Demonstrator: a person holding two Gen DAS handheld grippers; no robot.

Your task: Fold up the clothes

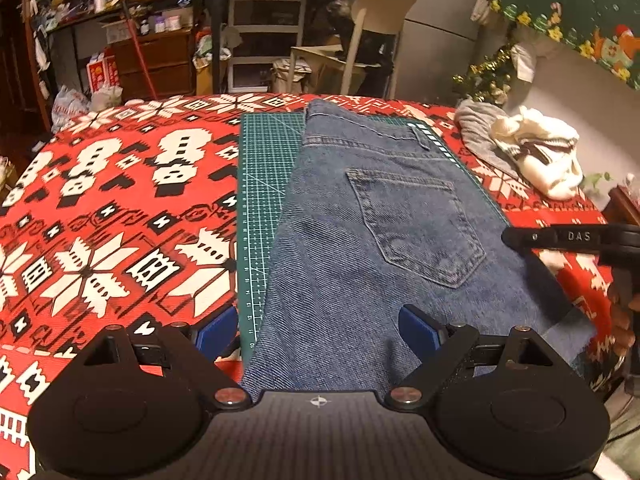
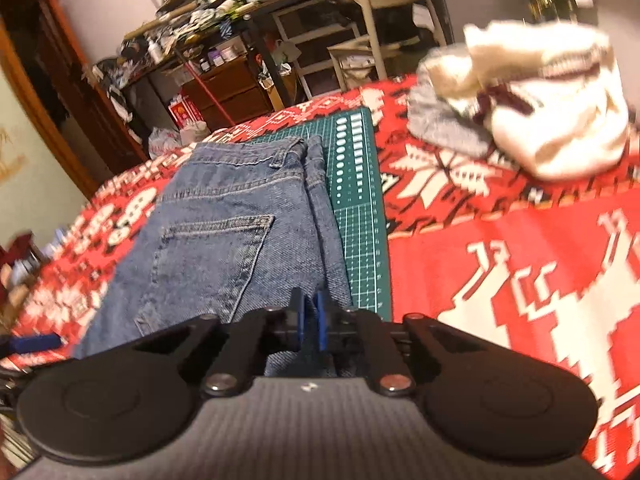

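Note:
A pair of blue jeans [image 1: 372, 232] lies folded lengthwise on a green cutting mat [image 1: 264, 184], back pocket up. My left gripper [image 1: 318, 330] is open, its blue pads straddling the near left edge of the jeans just above the cloth. My right gripper [image 2: 310, 318] is shut on the jeans [image 2: 240, 220] at their near right edge, with denim pinched between the blue pads. The right gripper also shows in the left wrist view [image 1: 560, 238] at the right edge of the jeans.
A red and white patterned cloth [image 1: 120, 220] covers the table. A cream garment [image 1: 540, 156] and a grey one [image 1: 476, 128] lie heaped at the far right. A chair [image 1: 360, 40], shelves and clutter stand behind the table.

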